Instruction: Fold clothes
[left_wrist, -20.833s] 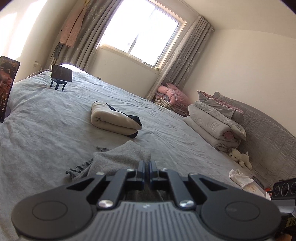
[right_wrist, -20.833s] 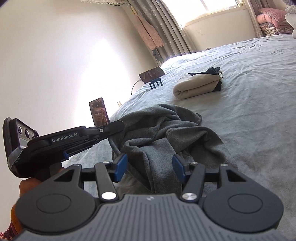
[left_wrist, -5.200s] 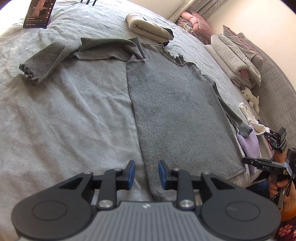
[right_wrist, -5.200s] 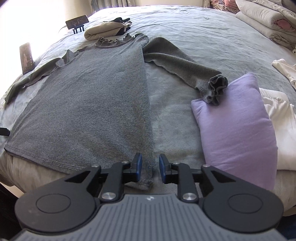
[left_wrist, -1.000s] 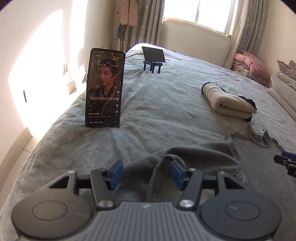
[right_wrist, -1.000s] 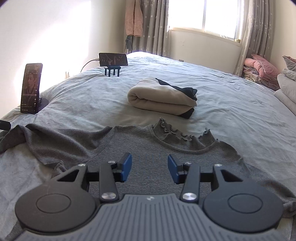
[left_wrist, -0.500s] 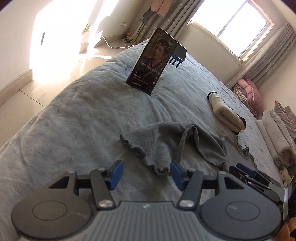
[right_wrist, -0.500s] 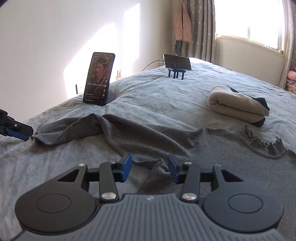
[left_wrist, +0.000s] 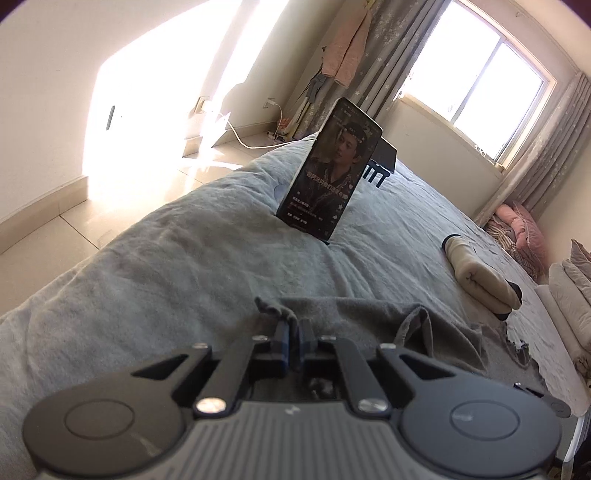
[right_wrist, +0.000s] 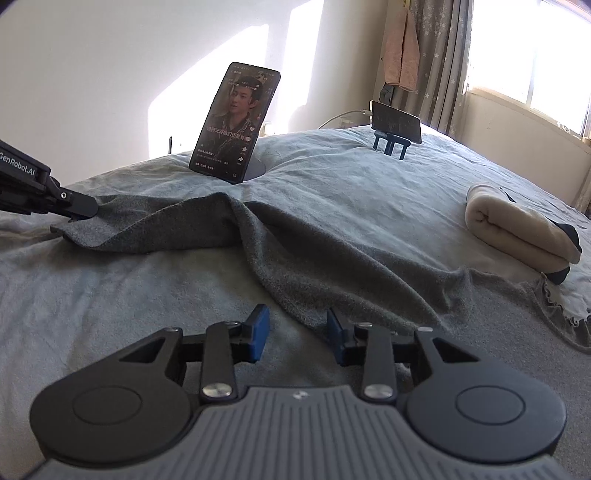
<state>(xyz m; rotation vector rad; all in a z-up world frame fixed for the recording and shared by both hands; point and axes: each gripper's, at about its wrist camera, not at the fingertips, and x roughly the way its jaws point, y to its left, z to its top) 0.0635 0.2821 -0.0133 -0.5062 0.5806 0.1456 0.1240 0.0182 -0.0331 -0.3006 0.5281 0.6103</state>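
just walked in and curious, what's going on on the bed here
A person with two handheld grippers is folding a grey knit sweater spread on the grey bedspread. The left gripper is shut on the sleeve cuff; the right gripper is open at the sleeve's edge. A rolled beige garment lies beyond.

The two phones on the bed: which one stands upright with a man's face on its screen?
The nearer phone, upright, shows the face. The far phone lies sideways on a small blue stand.
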